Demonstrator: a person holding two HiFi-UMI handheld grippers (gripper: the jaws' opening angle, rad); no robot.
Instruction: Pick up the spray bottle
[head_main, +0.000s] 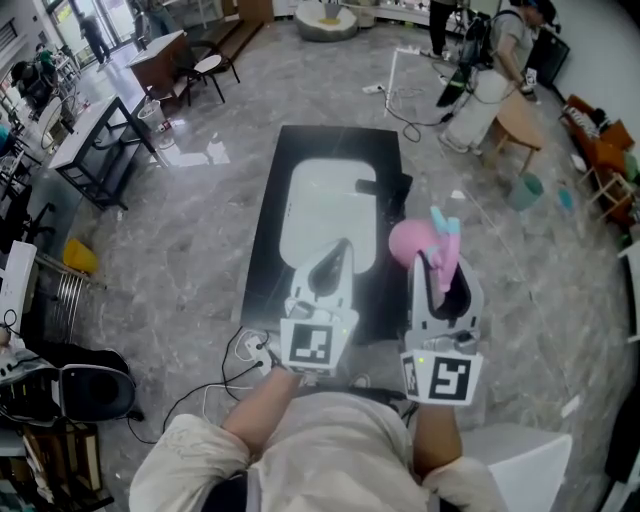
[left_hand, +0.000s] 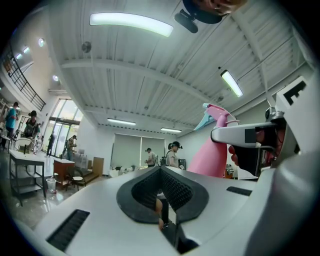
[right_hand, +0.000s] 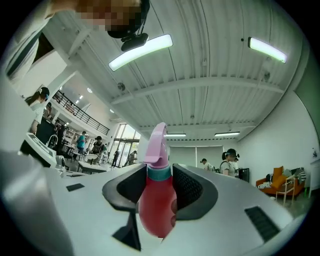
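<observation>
While the right gripper (head_main: 447, 262) sits roughly level with its jaws clamped on the shoulder of the pink spray bottle (right_hand: 159, 200), the bottle stands near upright across the grip. Its spray head is above and its body hangs below, up off the black table (head_main: 265, 240) (the pick-up looks as good as done). The left gripper (head_main: 335, 258), jaws together on nothing, waits just beside it on the left.

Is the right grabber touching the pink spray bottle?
Touching. The right gripper view shows the right gripper with its pads pressed against both sides of the spray bottle.
</observation>
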